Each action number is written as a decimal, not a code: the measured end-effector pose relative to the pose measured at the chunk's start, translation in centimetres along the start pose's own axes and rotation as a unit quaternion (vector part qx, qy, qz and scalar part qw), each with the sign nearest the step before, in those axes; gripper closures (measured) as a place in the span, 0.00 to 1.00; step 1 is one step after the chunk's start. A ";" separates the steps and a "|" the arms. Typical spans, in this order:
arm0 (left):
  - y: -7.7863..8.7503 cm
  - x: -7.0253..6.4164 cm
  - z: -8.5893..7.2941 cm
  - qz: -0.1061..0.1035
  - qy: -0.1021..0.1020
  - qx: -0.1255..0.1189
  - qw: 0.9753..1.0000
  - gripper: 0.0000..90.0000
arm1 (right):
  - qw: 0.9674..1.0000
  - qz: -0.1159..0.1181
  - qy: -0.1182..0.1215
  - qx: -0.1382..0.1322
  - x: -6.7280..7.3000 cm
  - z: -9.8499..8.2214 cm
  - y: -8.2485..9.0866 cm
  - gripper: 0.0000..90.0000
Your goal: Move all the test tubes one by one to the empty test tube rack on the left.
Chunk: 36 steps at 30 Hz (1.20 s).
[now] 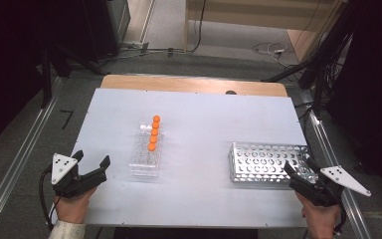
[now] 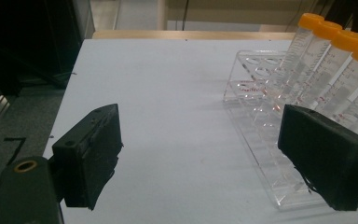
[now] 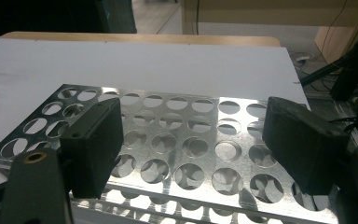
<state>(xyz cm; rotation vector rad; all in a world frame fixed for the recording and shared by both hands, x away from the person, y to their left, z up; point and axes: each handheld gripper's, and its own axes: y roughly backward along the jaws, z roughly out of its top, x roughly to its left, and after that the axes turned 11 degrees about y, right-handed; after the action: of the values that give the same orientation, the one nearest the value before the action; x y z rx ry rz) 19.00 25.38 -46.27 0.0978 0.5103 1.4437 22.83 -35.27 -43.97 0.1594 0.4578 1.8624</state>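
A clear plastic rack (image 1: 143,158) stands left of the table's middle with a row of several orange-capped tubes (image 1: 153,132) upright in its far part. My left gripper (image 1: 92,158) hovers at the near left, just left of that rack, open and holding nothing. Seen from the left gripper view, my left gripper (image 2: 200,121) has its jaws set wide, with the clear rack (image 2: 261,121) and the tubes (image 2: 335,60) ahead to the right. A perforated metal rack (image 1: 266,163) lies at the right. My right gripper (image 1: 298,167) is at its near right corner. The right gripper (image 3: 191,112) stands open over the metal rack (image 3: 168,140), touching nothing.
The white tabletop (image 1: 199,114) has bare room between the two racks and behind them. A wooden strip (image 1: 194,83) runs along the far edge. Metal rails (image 1: 15,169) flank the table, and dark stands and cables sit on the floor beyond.
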 end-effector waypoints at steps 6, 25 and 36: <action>0.2 0.2 -0.1 0.003 0.002 -0.002 1.000 0.15 | 1.000 -0.004 -0.003 0.001 -0.3 -0.1 0.1 0.21; 0.8 0.9 -0.2 0.009 0.005 -0.004 1.000 0.15 | 1.000 -0.012 -0.011 0.004 -0.8 -0.6 0.5 0.21; 0.8 1.2 -0.2 0.015 0.005 -0.005 1.000 0.15 | 1.000 -0.017 -0.015 0.006 -1.0 -0.7 0.6 0.21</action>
<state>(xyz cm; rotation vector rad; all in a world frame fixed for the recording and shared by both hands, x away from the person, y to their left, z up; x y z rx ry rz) 18.21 26.62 -46.52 0.0907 0.5128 1.4764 22.38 -36.54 -44.26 0.1861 0.4493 1.8226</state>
